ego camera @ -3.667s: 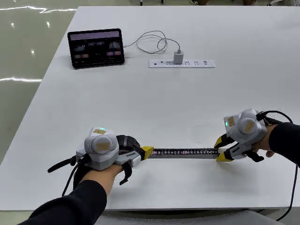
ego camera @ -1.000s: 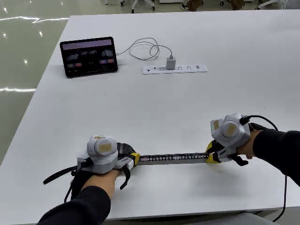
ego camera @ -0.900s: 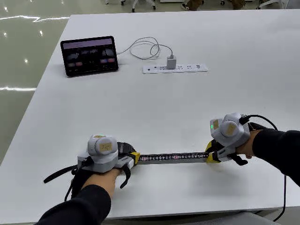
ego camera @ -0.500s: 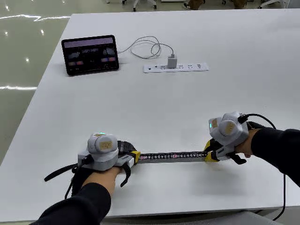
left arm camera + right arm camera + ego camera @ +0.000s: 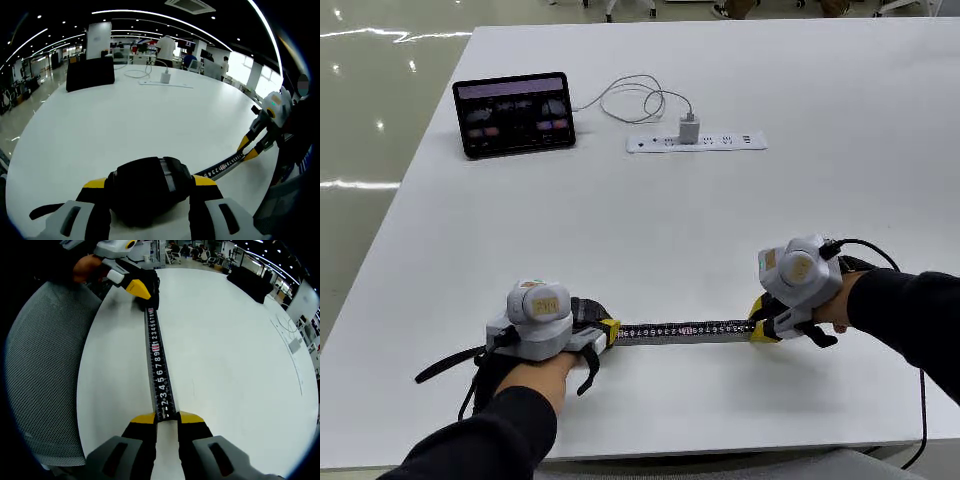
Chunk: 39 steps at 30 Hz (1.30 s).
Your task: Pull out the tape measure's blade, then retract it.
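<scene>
The left tool (image 5: 605,330) is closed on the black tape measure case (image 5: 585,312). In the left gripper view its two yellow-tipped jaws press the case (image 5: 150,192) from both sides, and the case rests on the white surface (image 5: 720,230) near the front edge. The right tool (image 5: 760,325) has its jaws narrow and pinches the free end of the blade (image 5: 685,329). In the right gripper view the tool (image 5: 167,419) holds this end just at the first numbers.

The blade (image 5: 159,365) is pulled out and lies flat on the surface, straight between the two tools. It is black with white numbers and one red mark. From the left gripper view it (image 5: 222,167) runs to the right, toward the other tool.

A black strap (image 5: 445,365) lies on the surface beside the left hand, and a black cord (image 5: 920,390) hangs from the right side.

At the far side, well apart from the blade, a dark tablet (image 5: 515,113) stands tilted. To its right lies a white power strip (image 5: 697,142) with a charger (image 5: 689,128) plugged in, and a white cable (image 5: 635,95) goes in loops from the charger toward the tablet. A grey mesh chair back (image 5: 45,365) is beside the surface edge in the right gripper view.
</scene>
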### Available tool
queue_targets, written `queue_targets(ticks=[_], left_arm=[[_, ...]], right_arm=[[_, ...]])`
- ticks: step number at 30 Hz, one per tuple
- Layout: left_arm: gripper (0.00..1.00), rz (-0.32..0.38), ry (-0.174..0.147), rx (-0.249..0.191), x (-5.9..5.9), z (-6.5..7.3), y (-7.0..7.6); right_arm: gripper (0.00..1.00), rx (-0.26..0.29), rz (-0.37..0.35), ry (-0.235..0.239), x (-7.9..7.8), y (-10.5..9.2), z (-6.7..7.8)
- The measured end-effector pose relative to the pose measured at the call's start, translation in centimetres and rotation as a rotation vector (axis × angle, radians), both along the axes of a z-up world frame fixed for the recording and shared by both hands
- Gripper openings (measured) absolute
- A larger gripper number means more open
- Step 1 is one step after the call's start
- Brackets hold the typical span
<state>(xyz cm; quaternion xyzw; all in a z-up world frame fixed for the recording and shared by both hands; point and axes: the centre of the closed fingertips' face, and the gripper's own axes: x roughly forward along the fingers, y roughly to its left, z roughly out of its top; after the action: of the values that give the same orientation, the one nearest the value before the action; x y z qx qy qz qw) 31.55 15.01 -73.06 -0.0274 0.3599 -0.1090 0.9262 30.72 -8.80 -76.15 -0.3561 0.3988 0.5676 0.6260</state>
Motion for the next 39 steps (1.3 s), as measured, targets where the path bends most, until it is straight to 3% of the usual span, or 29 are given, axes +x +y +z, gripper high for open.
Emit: queue_targets(ticks=[39], left_arm=[[0.59,-0.001,0.003,-0.007,0.1,0.0,0.0]], right_arm=[[0.11,0.051,-0.006,0.001,0.0,2.9,0.1]])
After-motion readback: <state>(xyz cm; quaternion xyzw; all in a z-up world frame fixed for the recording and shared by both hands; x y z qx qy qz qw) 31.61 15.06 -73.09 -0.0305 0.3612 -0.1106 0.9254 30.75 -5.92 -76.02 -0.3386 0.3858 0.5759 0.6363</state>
